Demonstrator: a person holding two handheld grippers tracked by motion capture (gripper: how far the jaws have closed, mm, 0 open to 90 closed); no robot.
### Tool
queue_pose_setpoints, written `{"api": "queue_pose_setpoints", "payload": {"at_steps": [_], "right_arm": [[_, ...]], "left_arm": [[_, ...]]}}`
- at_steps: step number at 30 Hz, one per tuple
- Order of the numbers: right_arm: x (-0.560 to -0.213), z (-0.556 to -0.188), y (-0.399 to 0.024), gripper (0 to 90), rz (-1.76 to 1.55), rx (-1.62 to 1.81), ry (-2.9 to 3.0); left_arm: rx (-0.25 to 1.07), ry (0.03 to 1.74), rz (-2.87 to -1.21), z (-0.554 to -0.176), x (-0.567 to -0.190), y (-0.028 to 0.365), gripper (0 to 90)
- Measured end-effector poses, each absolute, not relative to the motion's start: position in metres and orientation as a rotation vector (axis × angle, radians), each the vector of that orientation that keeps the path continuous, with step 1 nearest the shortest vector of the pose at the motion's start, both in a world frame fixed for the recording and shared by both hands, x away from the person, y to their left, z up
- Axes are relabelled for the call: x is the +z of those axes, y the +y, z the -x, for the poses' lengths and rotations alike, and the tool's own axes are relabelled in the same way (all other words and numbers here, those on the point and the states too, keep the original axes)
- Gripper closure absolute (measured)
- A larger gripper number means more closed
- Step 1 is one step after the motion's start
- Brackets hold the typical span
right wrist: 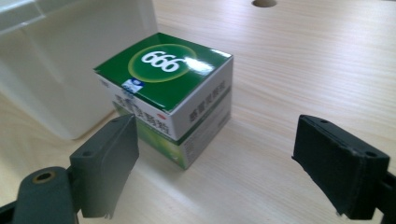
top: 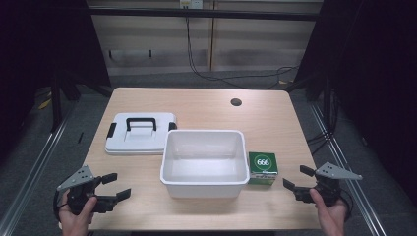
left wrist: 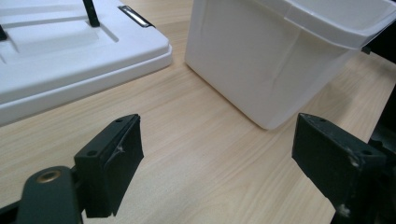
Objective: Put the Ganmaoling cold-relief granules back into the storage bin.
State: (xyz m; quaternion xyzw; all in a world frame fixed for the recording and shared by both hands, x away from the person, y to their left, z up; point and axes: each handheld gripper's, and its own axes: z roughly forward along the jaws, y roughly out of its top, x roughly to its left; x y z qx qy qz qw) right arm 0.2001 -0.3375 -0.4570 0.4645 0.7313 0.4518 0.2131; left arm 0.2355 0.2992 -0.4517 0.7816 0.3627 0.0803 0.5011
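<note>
Wooden bench point(top: 206, 105), centre frame: green box point(top: 262, 167) sitting lower right beside white tub point(top: 203, 162); right gripper point(top: 299, 179) fingers point(right wrist: 341, 163) gaping, left gripper point(top: 114, 187) likewise, empty; off-centre closing is risking shoving the box against the tub.

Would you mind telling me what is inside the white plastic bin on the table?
The white plastic bin looks empty: its bare white floor and inner walls show in the high view. The strip of floor just behind its near wall is hidden.
</note>
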Motion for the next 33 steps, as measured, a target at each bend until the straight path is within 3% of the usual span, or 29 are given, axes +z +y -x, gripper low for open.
{"api": "queue_pose_setpoints", "payload": {"at_steps": [11,33], "right_arm": [[-0.457,-0.202,-0.339,13.6,-1.279,1.295,2.102],[-0.426,-0.210,-0.339,16.8,-1.204,1.310,2.164]], "left_arm": [[0.196,0.951,-1.874,-0.238,-0.456,0.306,16.1],[0.158,0.940,-1.889,-0.238,-0.457,0.304,16.1]]}}
